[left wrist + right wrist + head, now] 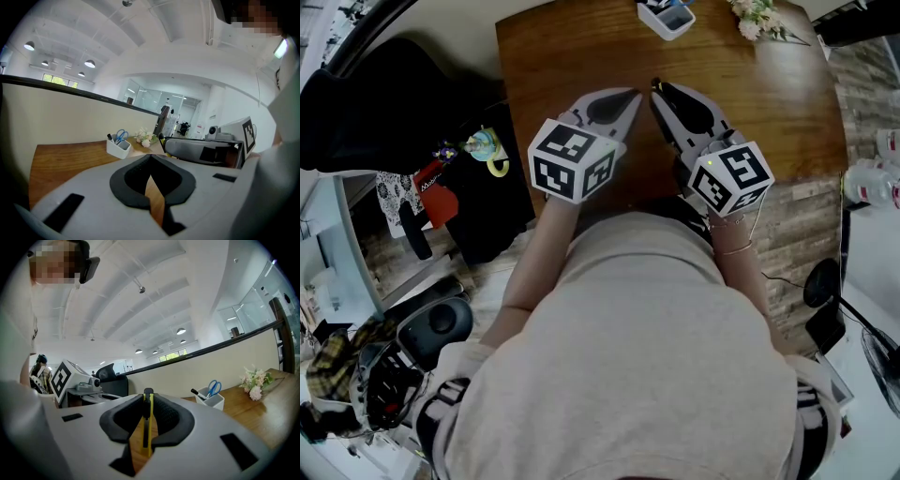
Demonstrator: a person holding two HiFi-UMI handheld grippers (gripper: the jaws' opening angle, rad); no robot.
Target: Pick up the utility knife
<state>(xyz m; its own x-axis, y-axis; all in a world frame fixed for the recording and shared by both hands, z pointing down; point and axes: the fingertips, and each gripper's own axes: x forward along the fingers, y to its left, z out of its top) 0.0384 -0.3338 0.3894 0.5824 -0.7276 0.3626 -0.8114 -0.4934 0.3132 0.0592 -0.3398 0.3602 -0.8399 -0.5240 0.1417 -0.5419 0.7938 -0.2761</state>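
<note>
The right gripper (146,401) has its jaws clamped on the yellow-and-black utility knife (147,427), held on edge over the wooden table (581,56); the left gripper (151,161), just beside it, has its jaws together on nothing; each marker cube (572,161) bears black-and-white squares.

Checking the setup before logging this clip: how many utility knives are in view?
1. The utility knife is clamped in the right gripper, above the wooden table. Another could hide in the white pen holder, whose contents show only partly.
</note>
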